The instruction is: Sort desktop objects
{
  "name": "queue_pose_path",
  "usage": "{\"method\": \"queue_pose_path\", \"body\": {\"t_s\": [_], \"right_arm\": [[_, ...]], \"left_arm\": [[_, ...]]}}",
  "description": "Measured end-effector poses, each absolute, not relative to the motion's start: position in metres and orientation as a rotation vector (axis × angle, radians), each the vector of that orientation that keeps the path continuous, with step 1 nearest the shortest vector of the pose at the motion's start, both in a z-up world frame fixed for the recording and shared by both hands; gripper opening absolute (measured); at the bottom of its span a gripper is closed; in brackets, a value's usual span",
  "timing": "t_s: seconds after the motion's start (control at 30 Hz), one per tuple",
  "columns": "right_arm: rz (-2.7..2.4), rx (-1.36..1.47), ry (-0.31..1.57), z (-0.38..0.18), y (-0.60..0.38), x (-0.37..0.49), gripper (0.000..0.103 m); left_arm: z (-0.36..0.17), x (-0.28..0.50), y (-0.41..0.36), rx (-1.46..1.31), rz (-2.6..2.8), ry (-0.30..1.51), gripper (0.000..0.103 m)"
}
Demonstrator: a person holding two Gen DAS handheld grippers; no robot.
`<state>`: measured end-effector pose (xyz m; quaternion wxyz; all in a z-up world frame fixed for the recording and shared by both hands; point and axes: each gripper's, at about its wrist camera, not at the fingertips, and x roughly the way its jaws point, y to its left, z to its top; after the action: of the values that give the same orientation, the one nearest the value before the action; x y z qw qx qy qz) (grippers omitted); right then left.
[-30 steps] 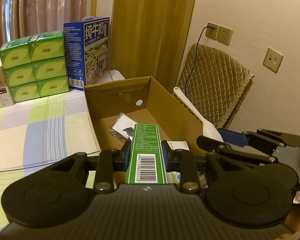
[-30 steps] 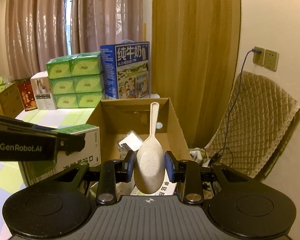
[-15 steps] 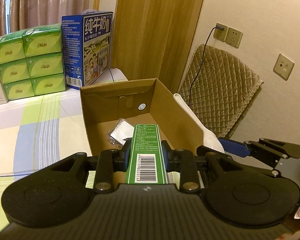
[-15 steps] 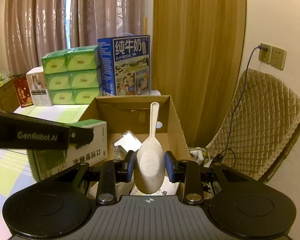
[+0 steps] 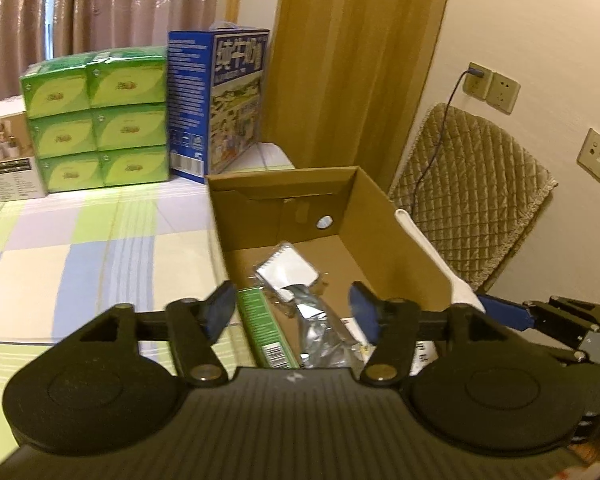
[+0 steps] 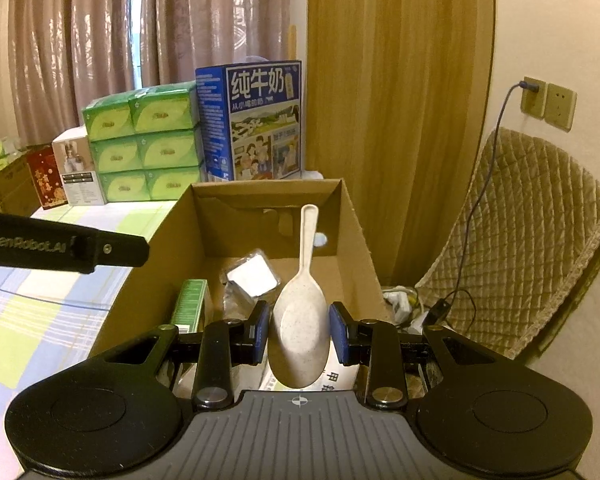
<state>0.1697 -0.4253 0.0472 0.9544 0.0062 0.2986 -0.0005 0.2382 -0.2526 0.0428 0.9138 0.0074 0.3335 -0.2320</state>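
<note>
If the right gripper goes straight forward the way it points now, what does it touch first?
Probably the far wall of the cardboard box. The right gripper holds a rice paddle whose handle points there; depth is unclear.

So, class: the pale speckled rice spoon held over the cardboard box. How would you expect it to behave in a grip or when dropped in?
The rice spoon probably stays stiff: its handle juts straight out, unsupported, without sagging. It looks thin and moulded, so likely light. Its smooth, curved bowl sits between the right gripper fingers, so it might pivot or slip if squeezed loosely. Dropped into the cardboard box, it likely would not break.
</note>
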Motion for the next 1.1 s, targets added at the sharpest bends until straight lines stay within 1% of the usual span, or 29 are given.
{"method": "queue_pose_path", "body": {"t_s": [0.07,0.13,0.33,0.4,0.43,0.47,0.53,0.6,0.7,0.77,1.0,1.07,1.1], "right_arm": [[0.003,0.012,0.608,0.048,-0.423,0.172,0.03],[0.007,0.011,0.608,0.048,-0.422,0.174,0.03],[0.041,0.058,0.601,0.05,-0.42,0.188,0.03],[0.053,0.103,0.59,0.053,-0.423,0.193,0.041],[0.047,0.111,0.585,0.055,-0.424,0.194,0.055],[0.039,0.113,0.575,0.057,-0.424,0.193,0.058],[0.032,0.114,0.569,0.059,-0.427,0.189,0.058],[0.022,0.12,0.576,0.059,-0.429,0.184,0.059],[0.014,0.124,0.591,0.057,-0.432,0.17,0.064],[0.003,0.13,0.594,0.058,-0.435,0.157,0.072],[-0.009,0.136,0.603,0.07,-0.435,0.115,0.087],[-0.009,0.126,0.603,0.075,-0.433,0.105,0.095],[-0.007,0.119,0.603,0.077,-0.43,0.101,0.097]], "left_arm": [[0.044,0.237,-0.248,0.021,-0.464,0.683,0.071],[0.045,0.236,-0.244,0.018,-0.454,0.678,0.076],[0.047,0.234,-0.234,0.018,-0.438,0.667,0.085],[0.048,0.233,-0.231,0.02,-0.431,0.664,0.091],[0.048,0.233,-0.229,0.021,-0.429,0.662,0.096],[0.048,0.231,-0.227,0.022,-0.424,0.659,0.098],[0.049,0.228,-0.223,0.029,-0.414,0.65,0.102],[0.049,0.224,-0.218,0.034,-0.403,0.639,0.102],[0.05,0.217,-0.21,0.011,-0.404,0.626,0.102],[0.05,0.21,-0.206,-0.001,-0.399,0.618,0.102],[0.053,0.182,-0.194,-0.047,-0.402,0.642,0.102],[0.054,0.172,-0.192,-0.046,-0.397,0.644,0.102],[0.055,0.166,-0.191,-0.044,-0.391,0.65,0.102]]}}
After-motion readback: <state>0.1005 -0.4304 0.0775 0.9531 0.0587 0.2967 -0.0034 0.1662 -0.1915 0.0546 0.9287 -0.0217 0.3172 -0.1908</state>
